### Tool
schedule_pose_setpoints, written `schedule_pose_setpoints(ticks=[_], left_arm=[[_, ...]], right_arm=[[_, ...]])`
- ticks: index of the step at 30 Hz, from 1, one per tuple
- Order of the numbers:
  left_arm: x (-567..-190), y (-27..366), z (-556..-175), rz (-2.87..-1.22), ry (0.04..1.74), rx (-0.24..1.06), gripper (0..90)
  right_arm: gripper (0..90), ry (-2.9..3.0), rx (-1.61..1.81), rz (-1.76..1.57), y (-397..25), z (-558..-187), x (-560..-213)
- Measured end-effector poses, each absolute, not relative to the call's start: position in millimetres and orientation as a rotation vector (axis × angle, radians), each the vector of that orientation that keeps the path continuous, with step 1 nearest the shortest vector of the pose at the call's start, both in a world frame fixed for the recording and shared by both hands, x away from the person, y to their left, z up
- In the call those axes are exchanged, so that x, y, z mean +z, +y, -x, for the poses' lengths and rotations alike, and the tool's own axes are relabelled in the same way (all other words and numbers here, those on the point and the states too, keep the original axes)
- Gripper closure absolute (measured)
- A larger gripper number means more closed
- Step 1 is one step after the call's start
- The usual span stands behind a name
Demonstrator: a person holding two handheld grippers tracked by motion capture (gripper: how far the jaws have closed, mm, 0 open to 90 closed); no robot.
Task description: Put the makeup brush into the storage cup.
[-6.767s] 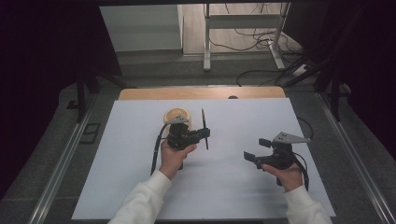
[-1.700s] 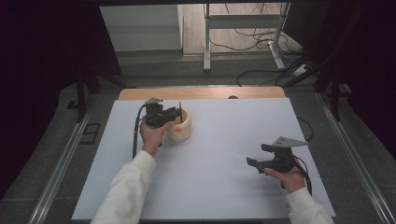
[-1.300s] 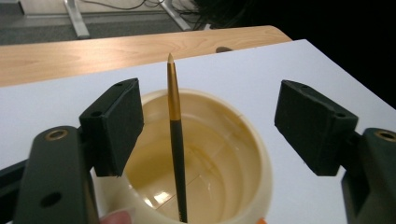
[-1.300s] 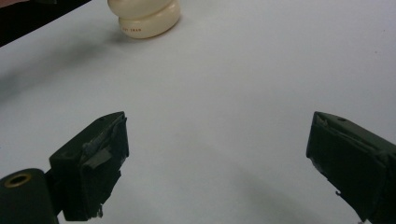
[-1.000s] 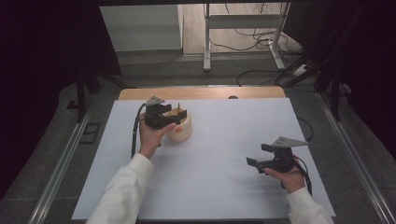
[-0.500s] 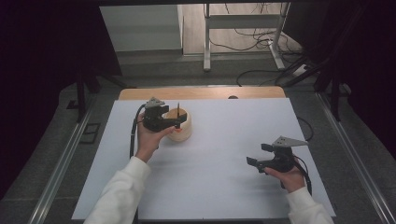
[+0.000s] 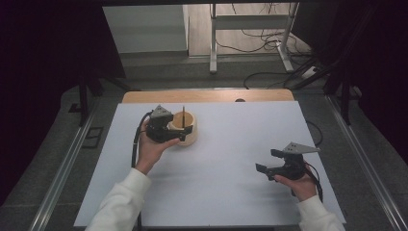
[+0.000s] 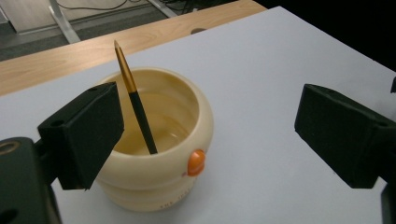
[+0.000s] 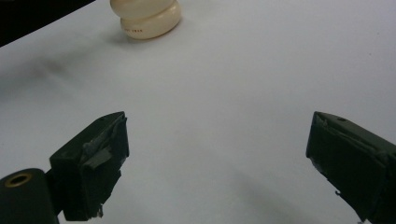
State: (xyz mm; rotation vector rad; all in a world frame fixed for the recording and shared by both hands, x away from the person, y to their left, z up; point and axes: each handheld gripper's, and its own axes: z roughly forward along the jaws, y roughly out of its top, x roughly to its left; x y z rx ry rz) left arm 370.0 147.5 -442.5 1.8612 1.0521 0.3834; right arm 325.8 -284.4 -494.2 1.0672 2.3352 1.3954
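White worktop (image 7: 226, 183) with bare wood strip (image 7: 207, 96) along far edge. Grey floor (image 7: 159, 72) beyond; metal rails (image 7: 62, 168) flank both sides. White table legs (image 7: 213, 33) and loose cables (image 7: 269, 43) at back. Dark, possibly curtained, surroundings left and right.

A black pen (image 8: 140, 112) leans inside the cream pot (image 8: 159, 154), claw (image 8: 210, 135) spread.

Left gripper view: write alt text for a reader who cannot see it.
A black pen with a gold tip stands tilted inside a cream round pot on a white table, leaning on the near rim. The left gripper frames it, its black fingers wide apart and touching nothing. An orange button marks the pot's front.
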Motion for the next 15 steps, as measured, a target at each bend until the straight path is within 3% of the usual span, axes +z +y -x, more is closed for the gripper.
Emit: schedule_pose_setpoints(ticks=[15], left_arm=[[-455,174,-328,-1.865,1.026,0.372,11.4]], right_arm=[[6.2,2.309,1.399,-1.062,-289,-310,-491]])
